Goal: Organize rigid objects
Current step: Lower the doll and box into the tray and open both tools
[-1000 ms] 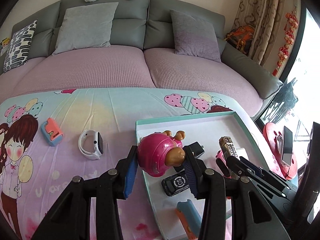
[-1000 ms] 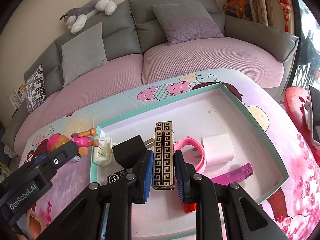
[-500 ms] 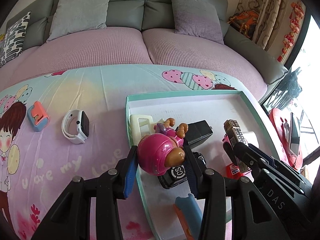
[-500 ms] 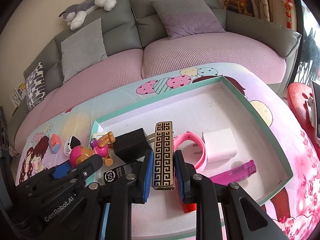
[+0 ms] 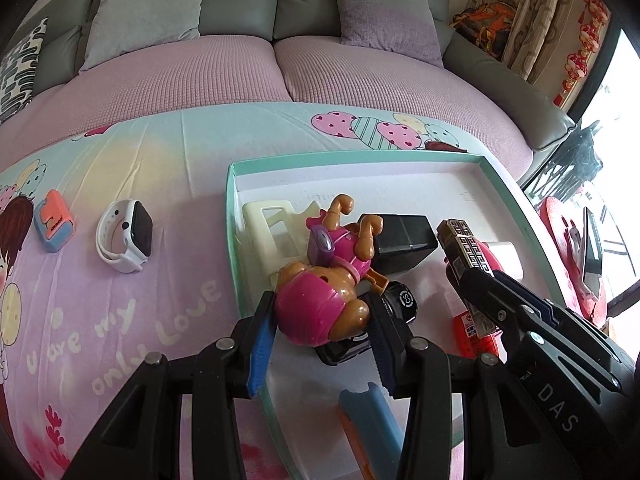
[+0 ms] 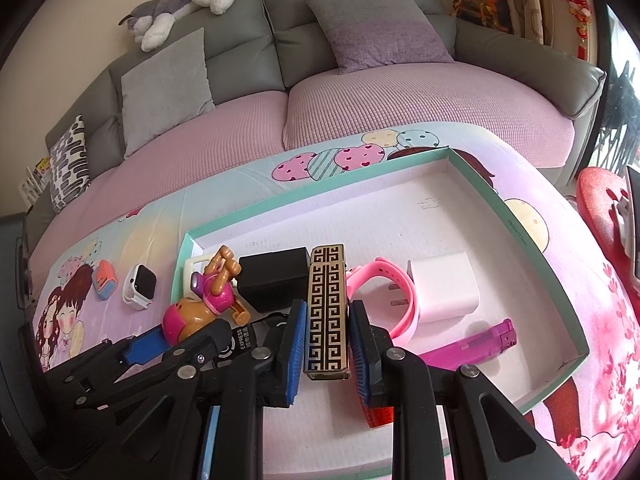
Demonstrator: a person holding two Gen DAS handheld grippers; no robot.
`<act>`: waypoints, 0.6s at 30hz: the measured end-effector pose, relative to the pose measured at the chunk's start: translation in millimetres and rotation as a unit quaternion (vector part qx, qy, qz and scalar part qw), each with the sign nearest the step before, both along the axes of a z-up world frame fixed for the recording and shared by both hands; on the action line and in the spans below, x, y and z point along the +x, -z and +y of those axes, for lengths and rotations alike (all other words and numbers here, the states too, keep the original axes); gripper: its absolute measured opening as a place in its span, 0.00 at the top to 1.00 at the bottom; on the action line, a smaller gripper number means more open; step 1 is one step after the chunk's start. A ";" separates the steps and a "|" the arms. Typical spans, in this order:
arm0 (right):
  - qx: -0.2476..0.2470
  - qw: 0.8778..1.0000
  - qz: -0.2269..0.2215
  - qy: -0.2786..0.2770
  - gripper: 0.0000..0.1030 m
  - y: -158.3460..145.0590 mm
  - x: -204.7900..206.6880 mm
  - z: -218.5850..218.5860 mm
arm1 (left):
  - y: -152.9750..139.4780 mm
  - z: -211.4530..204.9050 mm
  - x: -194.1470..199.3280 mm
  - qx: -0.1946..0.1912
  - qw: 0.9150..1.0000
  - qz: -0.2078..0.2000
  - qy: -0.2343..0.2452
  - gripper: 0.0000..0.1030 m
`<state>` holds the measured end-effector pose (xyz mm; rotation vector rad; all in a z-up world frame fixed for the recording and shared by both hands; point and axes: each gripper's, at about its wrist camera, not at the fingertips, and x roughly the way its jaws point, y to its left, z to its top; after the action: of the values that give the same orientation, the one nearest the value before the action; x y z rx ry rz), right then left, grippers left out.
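A: Living-room setup, grey sofa [image 6: 248, 40] behind, cartoon tablecloth [image 5: 132, 320] over the table, teal-rimmed tray [image 5: 232, 240] sitting on it. Both grippers are over the tray's near left part.

B: Left gripper [image 5: 320, 332]?

A: Clamped on the pink toy dog [image 5: 316, 304], pads on either side of its round head, body and legs sticking out forward. Head is the widest solid bit, so probably the steadiest place to pinch. The toy hangs low over the tray, above the cream plastic stand [image 5: 272, 232] and the black round tag [image 5: 400, 300]. Can't tell if it touches anything below.

B: Right gripper [image 6: 326, 348]?

A: Jaws squeezed onto the patterned lighter [image 6: 326, 304], gold-black key pattern, held lengthwise between the pads by its long sides, so it points straight away from the camera. It sits above the tray floor, between the black charger [image 6: 276, 276] and the pink watch band [image 6: 384, 300].

B: Already in the tray?

A: Black charger, pink watch band, white plug adapter [image 6: 440, 288], magenta lighter [image 6: 468, 348], something red [image 6: 380, 416] under the right gripper, a blue-orange piece [image 5: 368, 420] near the front edge.

B: Still out?

A: White smartwatch [image 5: 128, 236] and the orange-blue eraser-like block [image 5: 54, 224], both on the cloth left of the tray, well apart from it.

B: Stage?

A: My read: two items carried in at once, both about to be released. Tray's left side is crowded, so the toy dog may land on top of the stand and roll.
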<state>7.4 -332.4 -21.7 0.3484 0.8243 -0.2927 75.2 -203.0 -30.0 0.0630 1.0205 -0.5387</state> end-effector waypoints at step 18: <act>-0.017 1.000 -0.022 -0.005 0.75 -13.8 -4.6 5.1 | -22.4 34.1 6.2 -0.015 0.998 -0.018 -0.054 0.44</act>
<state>2.8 -327.3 -7.9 0.3171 0.7770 -0.2896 81.3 -168.9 -7.6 -0.0097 0.9735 -0.4525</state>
